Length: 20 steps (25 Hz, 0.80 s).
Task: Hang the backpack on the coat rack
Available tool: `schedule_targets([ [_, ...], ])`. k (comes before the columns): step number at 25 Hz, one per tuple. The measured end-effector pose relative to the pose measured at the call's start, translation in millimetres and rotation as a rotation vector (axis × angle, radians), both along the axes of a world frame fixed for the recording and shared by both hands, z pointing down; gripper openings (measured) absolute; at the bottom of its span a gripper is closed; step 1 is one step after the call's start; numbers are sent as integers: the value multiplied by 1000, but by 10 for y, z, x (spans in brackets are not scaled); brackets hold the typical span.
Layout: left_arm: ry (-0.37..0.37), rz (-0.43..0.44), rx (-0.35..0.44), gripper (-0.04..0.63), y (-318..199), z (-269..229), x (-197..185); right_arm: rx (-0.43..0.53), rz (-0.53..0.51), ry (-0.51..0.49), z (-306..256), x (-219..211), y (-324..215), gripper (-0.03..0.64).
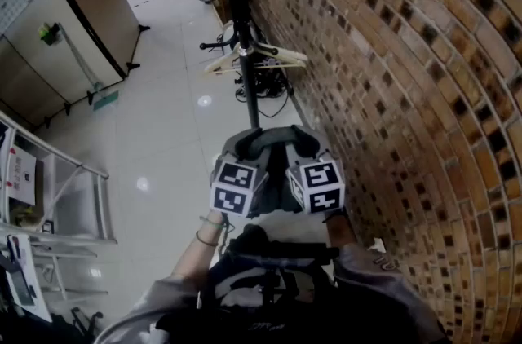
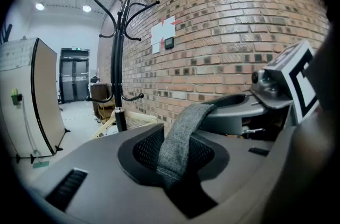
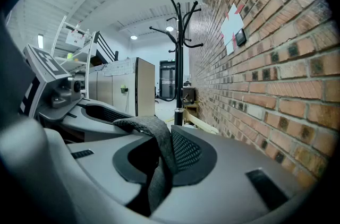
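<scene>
- My left gripper (image 2: 171, 170) is clamped narrow on the grey backpack strap (image 2: 183, 132)
- My right gripper (image 3: 159, 167) pinches the same strap, just beside the left one
- The strap hangs between them, short of the coat rack (image 1: 241, 49), near its base
- A brick wall (image 1: 391, 90) runs right of the coat rack

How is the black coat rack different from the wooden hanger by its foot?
The coat rack is black and stands upright; the wooden hanger is pale and rests low at its foot. The coat rack is much taller than the wooden hanger. Both sit beside the brick wall.
</scene>
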<state>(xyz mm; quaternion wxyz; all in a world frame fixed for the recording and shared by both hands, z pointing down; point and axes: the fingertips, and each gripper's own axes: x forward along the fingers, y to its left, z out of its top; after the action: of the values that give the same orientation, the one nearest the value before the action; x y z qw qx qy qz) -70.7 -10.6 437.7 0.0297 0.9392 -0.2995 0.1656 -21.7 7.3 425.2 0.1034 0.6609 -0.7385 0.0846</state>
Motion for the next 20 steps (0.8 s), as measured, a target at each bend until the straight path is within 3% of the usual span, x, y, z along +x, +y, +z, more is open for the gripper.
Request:
schedule_targets([
  [11, 27, -7, 11, 101, -617, -122, 415, 21, 10, -2, -170, 378, -611, 51],
  [16, 31, -17, 0, 101, -958, -146, 572, 34, 28, -54, -269, 494, -963, 51],
  [20, 37, -44, 19, 101, -1195, -205, 618, 47, 2, 8, -231, 604, -1240, 51],
])
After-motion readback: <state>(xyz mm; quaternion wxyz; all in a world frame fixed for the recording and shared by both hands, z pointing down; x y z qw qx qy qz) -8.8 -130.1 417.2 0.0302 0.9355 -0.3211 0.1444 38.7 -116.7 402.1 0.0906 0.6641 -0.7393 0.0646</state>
